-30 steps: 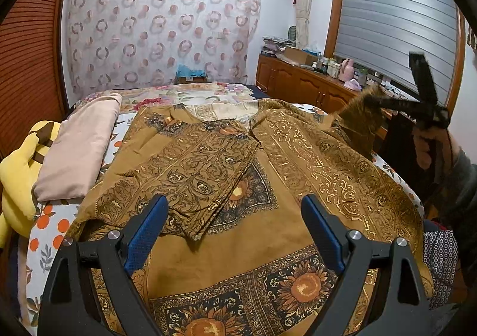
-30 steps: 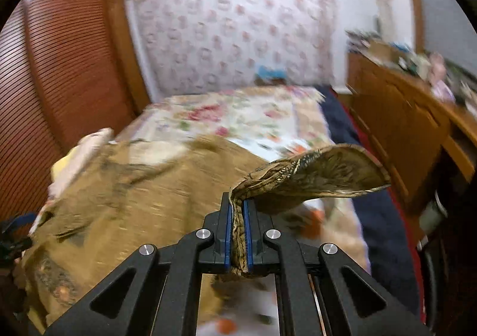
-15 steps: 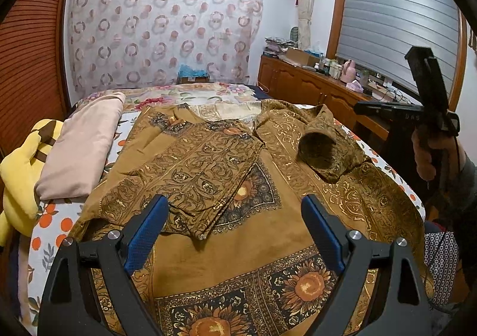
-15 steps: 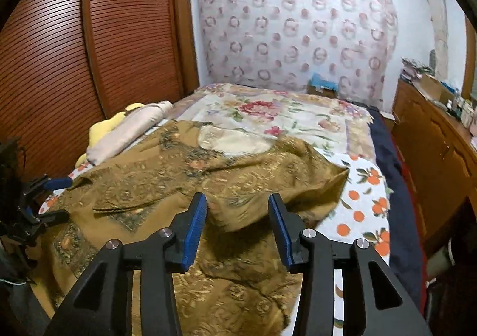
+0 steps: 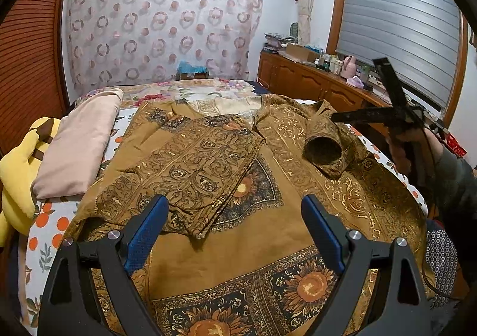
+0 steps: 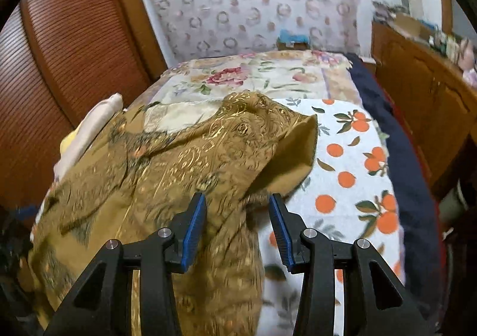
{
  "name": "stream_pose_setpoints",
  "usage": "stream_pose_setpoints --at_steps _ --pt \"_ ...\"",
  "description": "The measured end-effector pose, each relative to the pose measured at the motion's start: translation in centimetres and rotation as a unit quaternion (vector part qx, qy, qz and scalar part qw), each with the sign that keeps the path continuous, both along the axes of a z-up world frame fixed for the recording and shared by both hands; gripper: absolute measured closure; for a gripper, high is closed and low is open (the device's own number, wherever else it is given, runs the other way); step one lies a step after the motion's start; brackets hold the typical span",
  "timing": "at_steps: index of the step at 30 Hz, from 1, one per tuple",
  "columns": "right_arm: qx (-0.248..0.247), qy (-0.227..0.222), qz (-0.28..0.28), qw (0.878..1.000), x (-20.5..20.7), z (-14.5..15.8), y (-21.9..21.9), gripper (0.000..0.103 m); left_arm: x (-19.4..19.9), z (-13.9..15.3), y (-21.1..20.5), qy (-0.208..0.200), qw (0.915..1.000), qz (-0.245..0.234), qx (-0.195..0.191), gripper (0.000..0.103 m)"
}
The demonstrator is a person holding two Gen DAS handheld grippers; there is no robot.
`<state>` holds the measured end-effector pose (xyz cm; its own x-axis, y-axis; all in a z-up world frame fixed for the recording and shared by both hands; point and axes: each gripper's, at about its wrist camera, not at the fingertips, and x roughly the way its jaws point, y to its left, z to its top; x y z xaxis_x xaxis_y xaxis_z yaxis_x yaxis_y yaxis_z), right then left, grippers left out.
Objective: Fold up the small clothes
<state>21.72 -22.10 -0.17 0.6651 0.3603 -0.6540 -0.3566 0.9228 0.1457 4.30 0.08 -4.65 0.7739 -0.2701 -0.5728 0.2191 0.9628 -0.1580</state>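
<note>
A brown and gold patterned garment [image 5: 268, 234] lies spread on the bed. One sleeve [image 5: 190, 169] is folded across its chest. The other sleeve [image 5: 323, 154] lies curled on the right side, its cuff gaping. My left gripper [image 5: 235, 217] hovers open over the lower front, nothing between its fingers. My right gripper [image 6: 237, 208] is open just above the curled sleeve [image 6: 268, 139]; the cloth lies under the gap and the pads do not press it. In the left wrist view the right gripper [image 5: 342, 117] reaches in from the right beside that sleeve, held by a hand [image 5: 417, 145].
A folded pink blanket [image 5: 80, 142] and a yellow plush [image 5: 18, 169] lie along the bed's left side. The orange-print sheet [image 6: 351, 175] shows bare at the right. A wooden cabinet [image 5: 313, 82] with clutter lines the right wall; slatted wardrobe doors [image 6: 59, 68] stand left.
My right gripper opened and let go of the sleeve, which dropped curled onto the garment's right side. The gripper then came down closer over it. The left gripper stayed put.
</note>
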Motion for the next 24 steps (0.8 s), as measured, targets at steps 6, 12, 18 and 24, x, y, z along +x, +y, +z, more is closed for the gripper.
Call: stream_pose_setpoints --at_steps 6,12,18,24 --pt "-0.01 -0.004 0.012 1.0 2.3 0.2 2.9 0.097 -0.1 -0.2 0.3 0.002 1.0 0.005 -0.003 0.012" --pt "-0.035 -0.048 0.063 0.996 2.8 3.1 7.8 0.101 -0.3 -0.4 0.6 0.006 0.9999 0.009 -0.007 0.012" --pt "-0.065 -0.05 0.12 0.989 3.4 4.1 13.4 0.077 -0.2 -0.3 1.0 0.005 0.9999 0.012 -0.009 0.012" --pt "-0.094 -0.07 0.108 0.987 2.4 3.3 12.6 0.046 -0.2 -0.4 1.4 0.005 0.9998 0.016 -0.014 0.012"
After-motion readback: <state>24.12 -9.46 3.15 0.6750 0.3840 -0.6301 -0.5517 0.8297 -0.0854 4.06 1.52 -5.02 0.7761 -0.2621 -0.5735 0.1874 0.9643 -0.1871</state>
